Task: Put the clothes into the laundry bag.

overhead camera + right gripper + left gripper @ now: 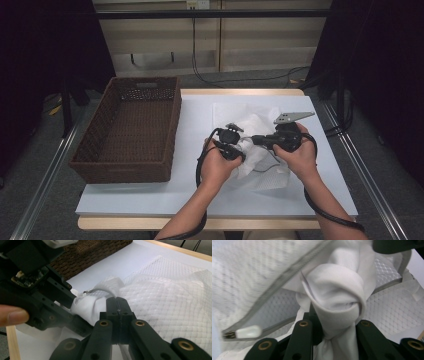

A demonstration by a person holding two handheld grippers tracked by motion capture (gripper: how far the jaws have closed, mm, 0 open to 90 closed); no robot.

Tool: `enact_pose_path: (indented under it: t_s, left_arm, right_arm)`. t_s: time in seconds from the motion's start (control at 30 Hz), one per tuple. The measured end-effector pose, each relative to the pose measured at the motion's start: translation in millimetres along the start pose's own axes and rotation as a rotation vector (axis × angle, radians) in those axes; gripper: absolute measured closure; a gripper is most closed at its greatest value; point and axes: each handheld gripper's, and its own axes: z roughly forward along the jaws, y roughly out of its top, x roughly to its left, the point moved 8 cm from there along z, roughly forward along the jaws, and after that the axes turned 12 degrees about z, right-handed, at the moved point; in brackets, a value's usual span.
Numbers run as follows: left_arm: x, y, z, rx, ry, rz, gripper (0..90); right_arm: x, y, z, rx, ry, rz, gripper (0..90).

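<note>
Up close, left gripper pinches white cloth beside zipper pull.

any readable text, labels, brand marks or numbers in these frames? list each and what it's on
None can be read.
Mesh laundry bag, its zipper pull, white cloth: no print visible.
Wicker basket: no label visible.
Left claw and right claw: no markings visible on the black jaws.
Small circuit board on the left gripper: any marks too blurred to read.
</note>
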Motion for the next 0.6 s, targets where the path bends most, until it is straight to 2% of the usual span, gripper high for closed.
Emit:
enact_pose_path:
  t_s: [0.13,0.2,0.37,0.43,0.6]
  left_arm:
    - [5.9,-1.7,-2.3,-0.012,0.008,-0.033,76.2]
    - [7.6,-2.6,-2.4,-0.013,0.006,-0.024,76.2]
    - [3.2,0.7,3.1,-0.031,-0.004,-0.040,76.2]
    - [3.6,1.8,4.1,-0.028,-0.005,-0.028,76.2]
    - [3.1,6.1,5.6,-0.050,0.000,-0.045,76.1]
  right_arm:
    - [-0.5,0.6,-1.6,-0.005,0.000,0.003,90.0]
    - [-0.1,0.9,-1.6,-0.006,0.001,0.002,90.0]
    - [1.8,0.5,0.7,0.000,-0.002,-0.006,90.0]
    - [2.2,0.2,1.2,0.001,0.000,-0.006,90.0]
    - [1.7,0.4,0.1,-0.003,0.004,-0.003,90.0]
